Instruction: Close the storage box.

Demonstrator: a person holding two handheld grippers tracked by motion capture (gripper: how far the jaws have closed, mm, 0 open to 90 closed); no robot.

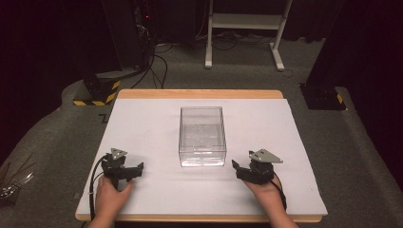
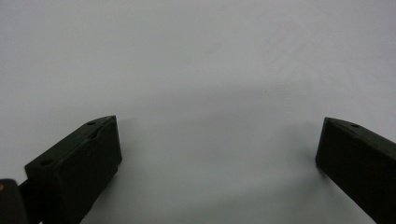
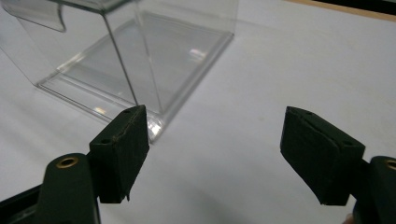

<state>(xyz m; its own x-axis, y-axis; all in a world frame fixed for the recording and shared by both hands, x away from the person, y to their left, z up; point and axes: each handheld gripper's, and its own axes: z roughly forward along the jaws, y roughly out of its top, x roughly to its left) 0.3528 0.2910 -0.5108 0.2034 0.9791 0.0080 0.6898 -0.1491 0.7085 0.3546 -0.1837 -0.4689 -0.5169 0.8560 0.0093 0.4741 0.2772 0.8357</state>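
Our right gripper, jaws wide apart and holding nothing, sits nearest the clear plastic box, just to its left.

Overhead forward-down; two close table-level views

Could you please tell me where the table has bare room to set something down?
The white table top is bare left and right of the clear box, and behind it. The near edge is tighter: left gripper and right gripper rest there, with an open strip between them.
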